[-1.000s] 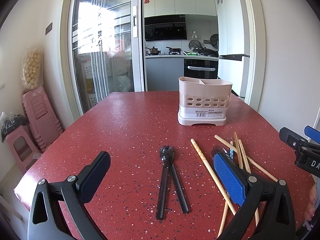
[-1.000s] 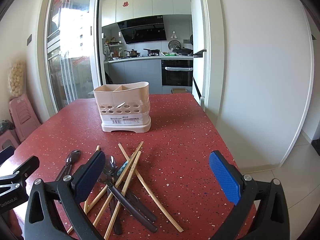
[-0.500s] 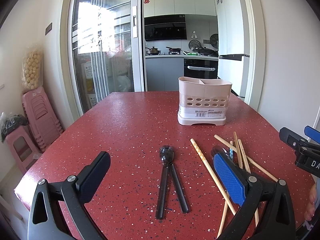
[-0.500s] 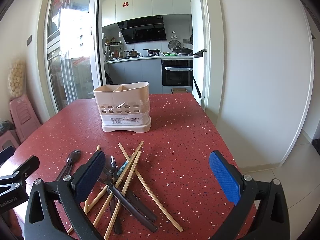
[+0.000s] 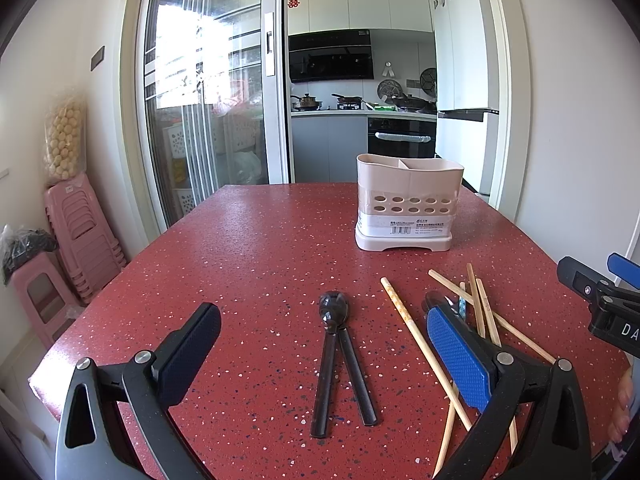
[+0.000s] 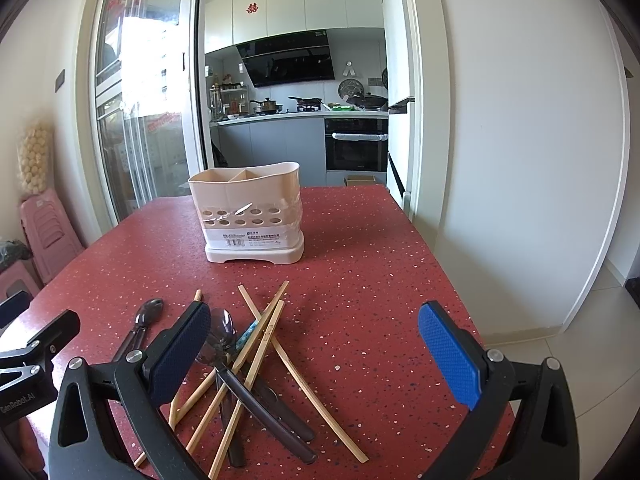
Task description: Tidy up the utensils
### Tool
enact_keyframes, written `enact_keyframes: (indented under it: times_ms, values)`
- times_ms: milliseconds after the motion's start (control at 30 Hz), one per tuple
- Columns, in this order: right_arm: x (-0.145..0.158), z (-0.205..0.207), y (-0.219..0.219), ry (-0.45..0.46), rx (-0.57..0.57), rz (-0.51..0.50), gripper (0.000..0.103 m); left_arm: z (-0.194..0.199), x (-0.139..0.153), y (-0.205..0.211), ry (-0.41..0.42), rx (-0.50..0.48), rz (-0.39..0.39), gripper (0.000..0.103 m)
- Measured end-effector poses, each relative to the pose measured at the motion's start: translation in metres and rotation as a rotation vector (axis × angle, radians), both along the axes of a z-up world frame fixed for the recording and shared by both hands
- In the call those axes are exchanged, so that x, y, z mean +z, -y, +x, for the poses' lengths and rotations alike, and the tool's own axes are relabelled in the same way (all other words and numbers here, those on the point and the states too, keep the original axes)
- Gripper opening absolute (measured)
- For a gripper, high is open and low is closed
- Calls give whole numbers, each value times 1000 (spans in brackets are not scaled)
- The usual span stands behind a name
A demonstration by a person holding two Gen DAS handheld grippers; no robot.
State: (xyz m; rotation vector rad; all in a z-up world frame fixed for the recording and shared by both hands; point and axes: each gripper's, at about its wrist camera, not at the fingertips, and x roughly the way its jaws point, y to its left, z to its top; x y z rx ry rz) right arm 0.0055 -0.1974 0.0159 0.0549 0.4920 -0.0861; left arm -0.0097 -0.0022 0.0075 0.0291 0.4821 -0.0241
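Note:
A beige two-compartment utensil holder (image 5: 409,204) (image 6: 251,216) stands upright on the red speckled table (image 5: 260,256). Two dark spoons (image 5: 335,344) lie stacked in a V just ahead of my open left gripper (image 5: 332,344), whose fingers hold nothing. To their right lies a loose pile of wooden chopsticks (image 5: 478,312) (image 6: 260,344) crossed over more dark spoons (image 6: 240,376). My right gripper (image 6: 316,348) hovers open over the right side of that pile, empty. The other gripper's body shows at each view's edge.
The table's right edge (image 6: 448,280) drops to a tiled floor beside a white wall. Pink stacked stools (image 5: 80,232) stand left of the table by a glass sliding door. A kitchen lies beyond the table's far end.

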Motion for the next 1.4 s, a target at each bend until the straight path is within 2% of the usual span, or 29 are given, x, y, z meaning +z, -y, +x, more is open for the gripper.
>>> enact_keyframes:
  times_ms: [1400]
  values:
    - [1, 0, -3, 0, 3, 7, 103, 0, 1, 1, -4, -5, 0, 103]
